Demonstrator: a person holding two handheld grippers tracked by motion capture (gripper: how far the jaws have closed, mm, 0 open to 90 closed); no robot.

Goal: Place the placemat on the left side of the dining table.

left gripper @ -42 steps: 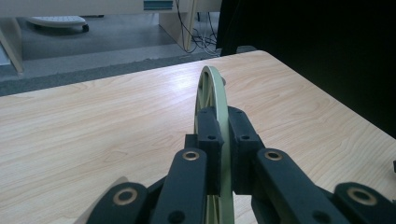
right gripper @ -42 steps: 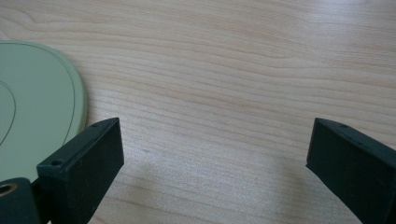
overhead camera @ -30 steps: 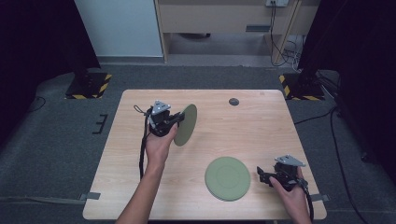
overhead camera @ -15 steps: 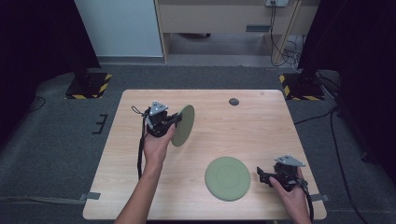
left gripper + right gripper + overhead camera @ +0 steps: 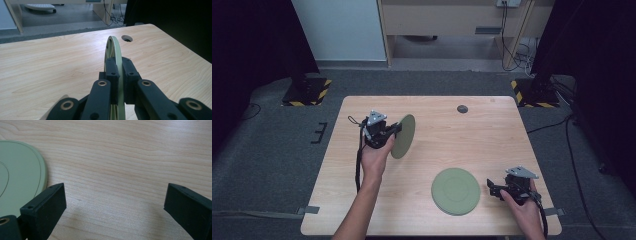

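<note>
Green plate (image 5: 403,136) — in left tongs (image 5: 393,131)

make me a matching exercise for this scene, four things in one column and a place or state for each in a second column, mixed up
Things:
1. left gripper
2. right gripper
3. flat green plate
4. round hole

Places or states:
a. in the table top near its far edge
b. lying on the table near the front edge
c. jaws wide apart over bare wood
d. shut on the rim of the tilted green plate, held on edge

Pairs: 1-d, 2-c, 3-b, 4-a
</note>
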